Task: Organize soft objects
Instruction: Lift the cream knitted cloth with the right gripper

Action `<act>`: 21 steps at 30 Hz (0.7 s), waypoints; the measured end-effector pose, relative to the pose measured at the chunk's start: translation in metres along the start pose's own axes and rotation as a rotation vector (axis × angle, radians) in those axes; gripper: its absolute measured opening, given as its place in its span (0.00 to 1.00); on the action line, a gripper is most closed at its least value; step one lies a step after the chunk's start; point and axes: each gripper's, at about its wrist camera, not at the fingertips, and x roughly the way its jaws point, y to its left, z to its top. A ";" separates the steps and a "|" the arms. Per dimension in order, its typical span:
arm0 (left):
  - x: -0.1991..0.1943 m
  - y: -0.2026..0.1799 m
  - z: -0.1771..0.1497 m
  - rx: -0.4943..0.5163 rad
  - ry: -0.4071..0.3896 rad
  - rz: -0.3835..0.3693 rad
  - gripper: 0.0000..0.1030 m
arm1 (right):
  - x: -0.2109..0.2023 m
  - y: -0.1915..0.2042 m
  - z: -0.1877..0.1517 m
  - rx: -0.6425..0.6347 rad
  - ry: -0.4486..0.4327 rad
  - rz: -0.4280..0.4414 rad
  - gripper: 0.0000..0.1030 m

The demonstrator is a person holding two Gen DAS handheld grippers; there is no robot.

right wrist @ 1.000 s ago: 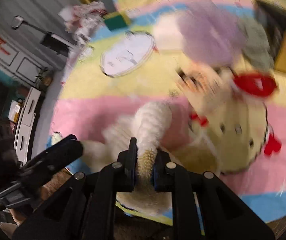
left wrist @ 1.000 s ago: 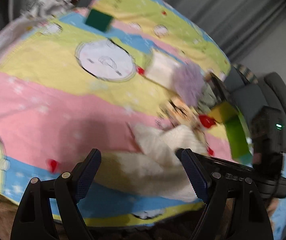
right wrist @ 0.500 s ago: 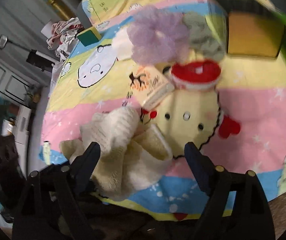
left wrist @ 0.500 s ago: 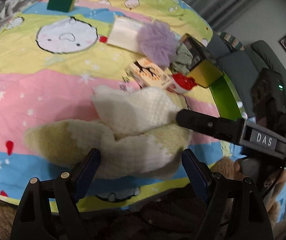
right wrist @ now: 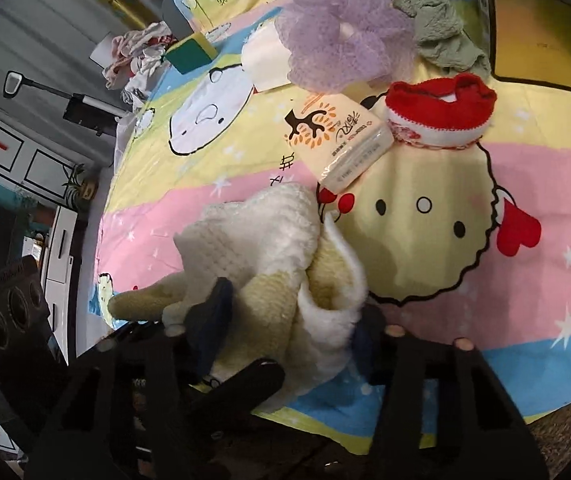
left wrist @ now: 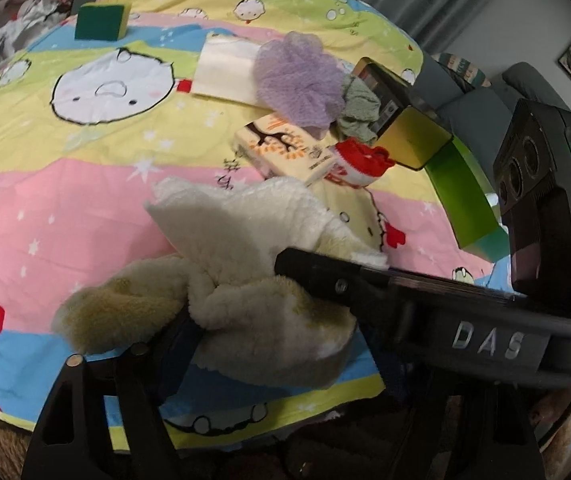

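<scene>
A cream and yellow fluffy towel (left wrist: 245, 264) lies bunched on the cartoon blanket (left wrist: 65, 184) near its front edge; it also shows in the right wrist view (right wrist: 269, 264). My left gripper (left wrist: 285, 340) is open, its jaws on either side of the towel's near end, partly hidden by it. My right gripper (right wrist: 289, 320) is open around the towel's other end; one finger (left wrist: 325, 276) crosses the left wrist view over the towel. Beyond lie a purple mesh puff (left wrist: 297, 80), a tissue pack (left wrist: 285, 148), a red and white cloth (left wrist: 361, 164) and a grey-green cloth (left wrist: 357, 112).
A green sponge (left wrist: 101, 22) sits at the blanket's far left, a white folded pad (left wrist: 225, 68) by the puff. A yellow-lined box (left wrist: 409, 140) and a green bin wall (left wrist: 461, 196) stand at the right. Crumpled clothes (right wrist: 137, 52) lie beyond the blanket.
A second ago my right gripper was shut on the towel; it opened and now straddles it. My left gripper moved forward onto the towel, which now lies bunched between both grippers.
</scene>
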 end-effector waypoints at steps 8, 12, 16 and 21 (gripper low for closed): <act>0.000 -0.025 0.002 0.085 -0.046 0.042 0.71 | -0.006 -0.013 -0.001 0.016 -0.003 0.132 0.31; -0.008 -0.042 0.007 0.137 -0.083 0.053 0.71 | -0.022 -0.017 -0.001 0.013 -0.048 0.183 0.30; -0.016 -0.063 0.018 0.204 -0.126 0.062 0.71 | -0.045 -0.021 0.002 0.022 -0.118 0.215 0.31; -0.017 -0.097 0.034 0.305 -0.182 0.048 0.71 | -0.082 -0.037 0.009 0.040 -0.226 0.220 0.32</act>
